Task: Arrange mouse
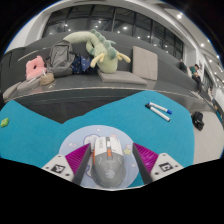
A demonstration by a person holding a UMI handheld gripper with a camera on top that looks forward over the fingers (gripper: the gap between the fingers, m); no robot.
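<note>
I have the grey-and-white computer mouse (105, 160) clenched between the jaws, low over the teal desk (60, 125). To place it well I'd keep it level, lower it until it rests flat, clear of the blue-and-white pen (158, 109), then release gently.

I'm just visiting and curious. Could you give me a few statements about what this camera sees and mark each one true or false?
1. A grey mouse sits between the fingers of the hand-held gripper. True.
2. The mouse rests on a red surface. False: it lies on a white round mat on the teal table.
3. A green plush toy lies on the sofa beyond the table. True.
4. The teal table holds nothing else. False: a marker pen lies farther back.
</note>
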